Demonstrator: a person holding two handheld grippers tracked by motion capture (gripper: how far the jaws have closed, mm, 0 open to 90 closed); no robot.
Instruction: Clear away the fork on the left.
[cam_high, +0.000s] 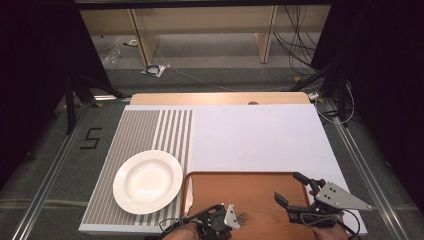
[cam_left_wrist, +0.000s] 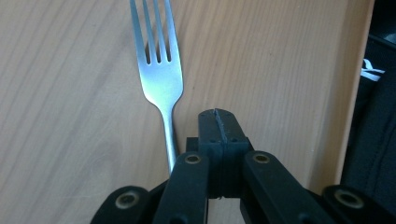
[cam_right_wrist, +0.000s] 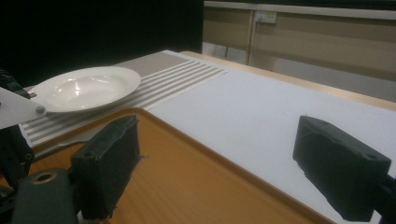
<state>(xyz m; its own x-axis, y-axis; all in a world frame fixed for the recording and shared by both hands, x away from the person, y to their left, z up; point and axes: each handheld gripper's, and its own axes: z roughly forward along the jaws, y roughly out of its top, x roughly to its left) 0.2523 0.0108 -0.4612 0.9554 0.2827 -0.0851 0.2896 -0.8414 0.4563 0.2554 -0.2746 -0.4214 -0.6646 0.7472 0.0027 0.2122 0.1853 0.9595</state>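
A metal fork (cam_left_wrist: 161, 79) lies flat on the wooden tray (cam_left_wrist: 70, 116), tines pointing away from my left gripper (cam_left_wrist: 218, 122). That gripper's jaws are pressed together with nothing between them; the fork's handle runs just to their left and passes under the gripper body. In the high view the left gripper (cam_high: 227, 224) sits at the tray's near edge with the fork (cam_high: 243, 217) beside it. My right gripper (cam_high: 291, 188) hovers over the tray's right part (cam_high: 250, 190), jaws wide apart and empty, as the right gripper view (cam_right_wrist: 224, 163) confirms.
A white deep plate (cam_high: 147, 181) rests on the grey striped placemat (cam_high: 145, 132) left of the tray. The white board (cam_high: 255, 135) stretches behind the tray. A pale thin object (cam_high: 189, 197) lies along the tray's left rim.
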